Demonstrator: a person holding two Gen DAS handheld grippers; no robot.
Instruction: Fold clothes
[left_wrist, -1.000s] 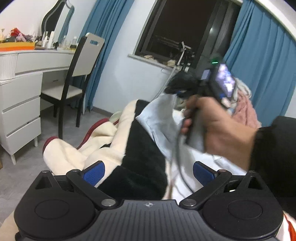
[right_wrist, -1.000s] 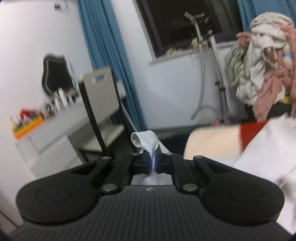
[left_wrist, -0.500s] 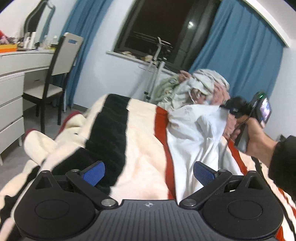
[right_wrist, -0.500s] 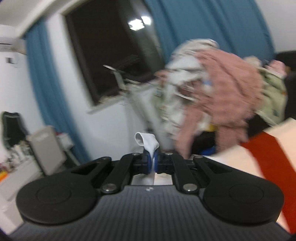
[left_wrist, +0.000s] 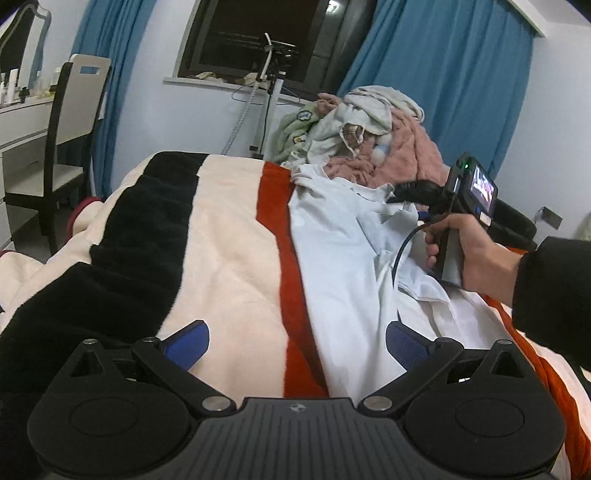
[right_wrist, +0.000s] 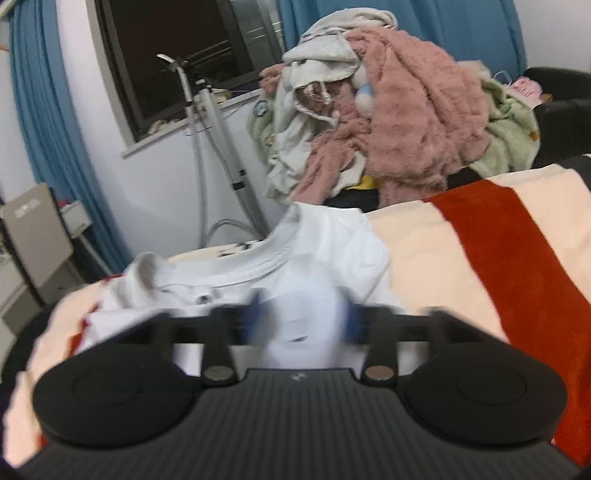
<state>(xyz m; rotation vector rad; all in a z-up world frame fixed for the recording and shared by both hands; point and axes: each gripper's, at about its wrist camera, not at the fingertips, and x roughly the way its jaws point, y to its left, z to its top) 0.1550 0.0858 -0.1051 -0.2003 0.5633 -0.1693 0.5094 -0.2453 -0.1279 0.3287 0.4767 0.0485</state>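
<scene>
Left wrist: white shirt (left_wrist: 343, 258) lies rumpled lengthwise.

White shirt (left_wrist: 332, 266) on cream, black, red striped blanket (left_wrist: 229, 236).

Right tool (right_wrist: 301, 321): jaws, a second ago pinched on a fold of the white shirt (right_wrist: 295, 254), have just been opening, now apart and blurred, the shirt now lying on the striped blanket (right_wrist: 498, 240), no longer held aloft.
</scene>
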